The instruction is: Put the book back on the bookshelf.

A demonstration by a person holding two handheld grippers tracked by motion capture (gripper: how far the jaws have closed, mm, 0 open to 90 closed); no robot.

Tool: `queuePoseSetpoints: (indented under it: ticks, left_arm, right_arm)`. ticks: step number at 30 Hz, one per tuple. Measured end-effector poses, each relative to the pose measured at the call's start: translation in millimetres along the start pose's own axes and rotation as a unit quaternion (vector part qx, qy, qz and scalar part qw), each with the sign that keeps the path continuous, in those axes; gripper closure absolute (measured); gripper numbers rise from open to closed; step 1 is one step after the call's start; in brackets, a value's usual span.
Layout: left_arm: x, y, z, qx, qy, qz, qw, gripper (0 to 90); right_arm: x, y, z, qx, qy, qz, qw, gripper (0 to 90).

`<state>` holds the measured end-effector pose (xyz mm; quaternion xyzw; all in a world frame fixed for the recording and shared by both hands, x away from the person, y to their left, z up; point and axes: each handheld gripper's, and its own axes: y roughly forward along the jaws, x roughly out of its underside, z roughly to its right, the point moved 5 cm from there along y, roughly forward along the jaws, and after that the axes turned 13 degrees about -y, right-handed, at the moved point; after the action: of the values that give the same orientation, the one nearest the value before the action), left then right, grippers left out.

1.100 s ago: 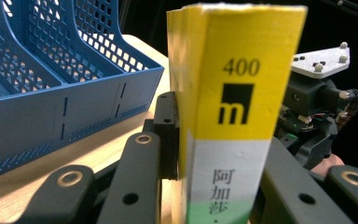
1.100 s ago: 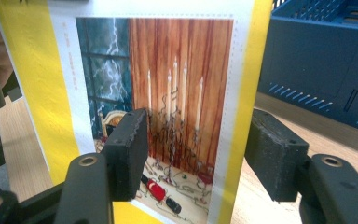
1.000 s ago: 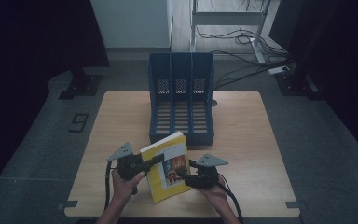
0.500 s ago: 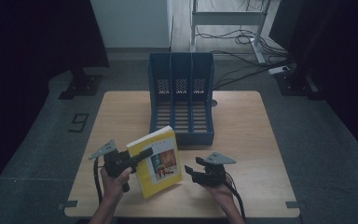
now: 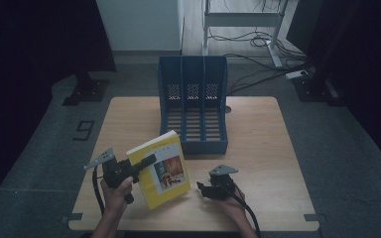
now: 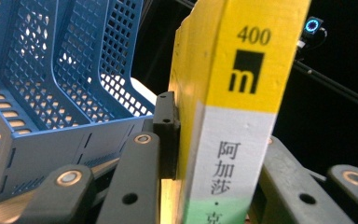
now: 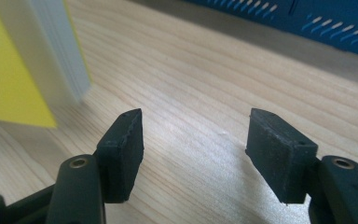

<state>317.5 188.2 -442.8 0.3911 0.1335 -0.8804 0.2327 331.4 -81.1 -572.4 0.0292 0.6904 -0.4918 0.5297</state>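
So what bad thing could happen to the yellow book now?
1. The yellow paperback book is clamped by the left gripper alone, at its spine. It leans, so it might twist or slip out.
2. The right gripper has just been opening, with nothing between its pads, low over the wooden table. It couldn't catch a falling book.
3. The blue plastic file rack has narrow slots, so the book's corner might bump a divider.
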Motion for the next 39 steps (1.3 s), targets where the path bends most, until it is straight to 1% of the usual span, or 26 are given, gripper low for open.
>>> queuePoseSetpoints:
  ticks: [4,6,8,10,12,14,16,21,25,28,31,33,35,39]
  left_arm:
    - [-2.3,-2.2,1.4,0.007,-0.011,0.005,0.9999,74.0]
    - [-3.5,-2.4,3.3,0.007,-0.012,0.007,0.9999,74.0]
    - [-4.5,-3.4,6.5,0.005,-0.008,0.008,0.9999,73.9]
    - [-6.1,-3.5,8.8,0.003,-0.008,0.011,0.9999,73.9]
    - [-8.1,-3.3,9.3,0.003,-0.013,0.015,0.9998,73.9]
    - [-10.5,-2.1,9.1,0.002,-0.020,0.018,0.9996,73.9]
    - [-13.3,-0.7,9.8,0.002,-0.025,0.017,0.9995,73.8]
    - [-21.0,2.9,10.2,0.004,-0.040,0.013,0.9991,73.7]
    - [-26.9,4.3,11.9,-0.003,-0.038,0.018,0.9991,73.7]
    - [-31.8,5.5,12.9,-0.008,-0.041,0.027,0.9988,73.6]
    - [-38.3,7.7,16.7,-0.022,-0.029,0.031,0.9989,73.7]
    - [-42.0,8.8,18.4,-0.024,-0.026,0.033,0.9988,73.5]
    - [-45.5,9.2,19.7,-0.025,-0.023,0.035,0.9988,73.6]
    - [-51.1,10.0,20.1,-0.020,-0.028,0.043,0.9985,73.6]
  right_arm:
    - [5.3,6.4,-0.1,0.015,-0.010,-0.022,0.9996,34.3]
    - [6.7,6.9,-0.5,0.018,-0.016,-0.020,0.9995,34.3]
    - [7.3,6.6,-0.2,0.021,-0.017,-0.020,0.9994,34.3]
    - [8.3,6.8,1.5,0.031,-0.023,-0.020,0.9991,34.3]
    - [10.3,7.2,3.0,0.047,-0.030,-0.018,0.9983,33.3]
    - [11.7,7.3,3.0,0.052,-0.028,-0.009,0.9982,32.2]
    - [12.6,6.9,2.7,0.056,-0.027,-0.008,0.9980,31.4]
    - [13.2,6.3,3.1,0.057,-0.026,-0.009,0.9980,30.4]
    - [13.4,6.4,3.9,0.061,-0.022,-0.010,0.9978,29.0]
    - [13.4,6.4,4.0,0.061,-0.023,-0.011,0.9978,28.9]
    - [13.4,6.4,3.9,0.061,-0.022,-0.011,0.9978,28.9]
    - [13.4,6.4,3.9,0.061,-0.023,-0.011,0.9978,28.7]
    - [13.4,6.6,4.3,0.061,-0.022,-0.012,0.9978,27.6]
    - [13.4,6.6,4.5,0.062,-0.021,-0.012,0.9978,27.3]
